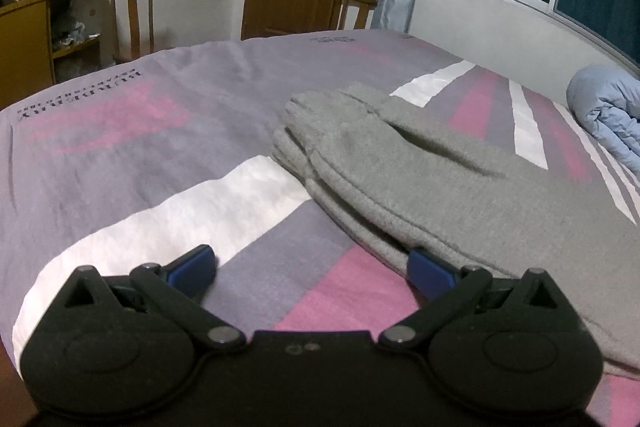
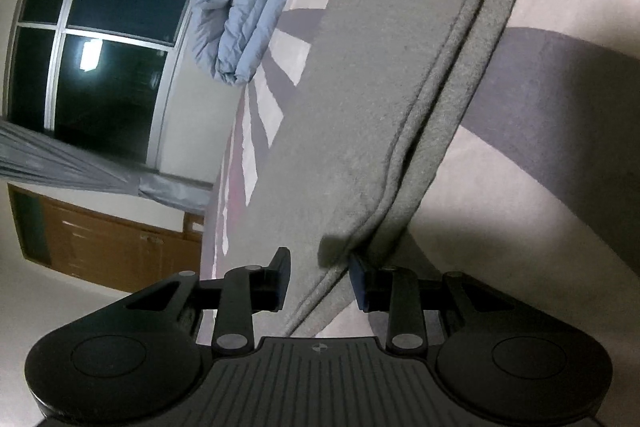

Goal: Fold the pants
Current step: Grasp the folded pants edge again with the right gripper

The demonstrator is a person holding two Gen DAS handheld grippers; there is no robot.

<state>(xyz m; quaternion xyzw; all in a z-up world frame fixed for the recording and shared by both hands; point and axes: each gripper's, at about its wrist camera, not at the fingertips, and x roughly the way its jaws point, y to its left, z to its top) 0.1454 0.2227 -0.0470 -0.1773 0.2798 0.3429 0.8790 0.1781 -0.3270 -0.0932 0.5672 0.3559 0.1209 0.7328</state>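
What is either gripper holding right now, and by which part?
Nothing is held. The left gripper is open over the bedspread beside the gray pants. The right gripper is open astride the pants' edge, pads not pressing on it.

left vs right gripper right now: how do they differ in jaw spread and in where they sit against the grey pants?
Spread: the left gripper has its jaws wide apart; the right gripper has its jaws narrower but also open.
Between the jaws: the left frames only bedspread, with the grey pants beside one finger; the right has the pants' edge between its jaws, not pinched.
View: the right camera's is rolled sideways; the left's is level.
Shared: neither grips anything.
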